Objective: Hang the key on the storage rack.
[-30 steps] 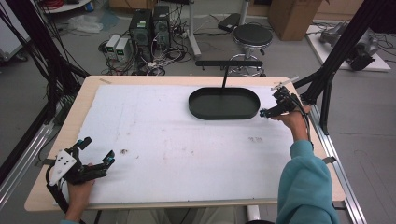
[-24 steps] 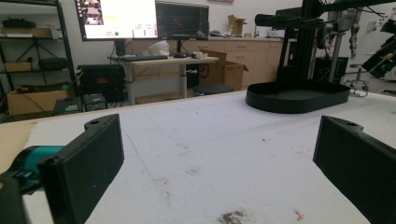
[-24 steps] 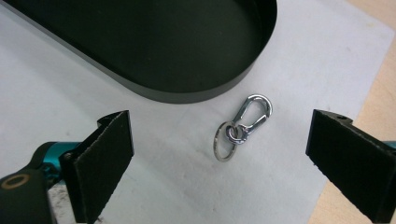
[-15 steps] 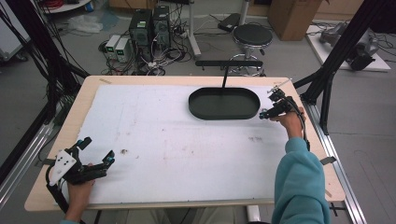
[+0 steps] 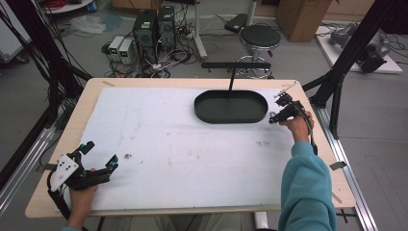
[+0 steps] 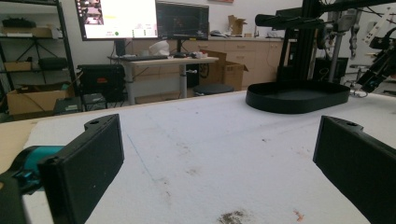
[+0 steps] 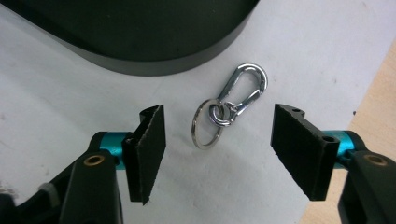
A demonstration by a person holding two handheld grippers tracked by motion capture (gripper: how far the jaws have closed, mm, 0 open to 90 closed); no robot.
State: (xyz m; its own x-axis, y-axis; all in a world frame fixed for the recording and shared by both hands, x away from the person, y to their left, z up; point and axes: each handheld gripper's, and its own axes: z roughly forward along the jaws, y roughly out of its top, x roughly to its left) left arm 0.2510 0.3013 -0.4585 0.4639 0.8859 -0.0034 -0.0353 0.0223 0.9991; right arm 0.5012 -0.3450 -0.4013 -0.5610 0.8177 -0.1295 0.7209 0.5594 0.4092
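A silver carabiner (image 7: pixel 245 88) linked to a key ring (image 7: pixel 207 125) lies flat on the white mat (image 5: pixel 183 139), just off the right end of a black oval tray (image 5: pixel 231 107). My right gripper (image 7: pixel 223 135) hovers over it, open, one jaw on each side and neither touching it. In the high view this right gripper (image 5: pixel 281 109) is beside the tray's right end. My left gripper (image 5: pixel 101 154) rests near the table's front-left corner, open, with nothing between its jaws. From the left gripper (image 6: pixel 219 154) the tray (image 6: pixel 296 95) looks far off and empty.
A black T-shaped stand (image 5: pixel 235 66) rises behind the tray. Black frame posts (image 5: pixel 346 62) flank the table's right edge. A stool (image 5: pixel 260 36) and computer boxes (image 5: pixel 154 24) sit on the floor beyond. Small stains (image 5: pixel 127 156) dot the mat.
My right gripper has shifted slightly toward the tray's right end and down over the carabiner. The left gripper has not moved.
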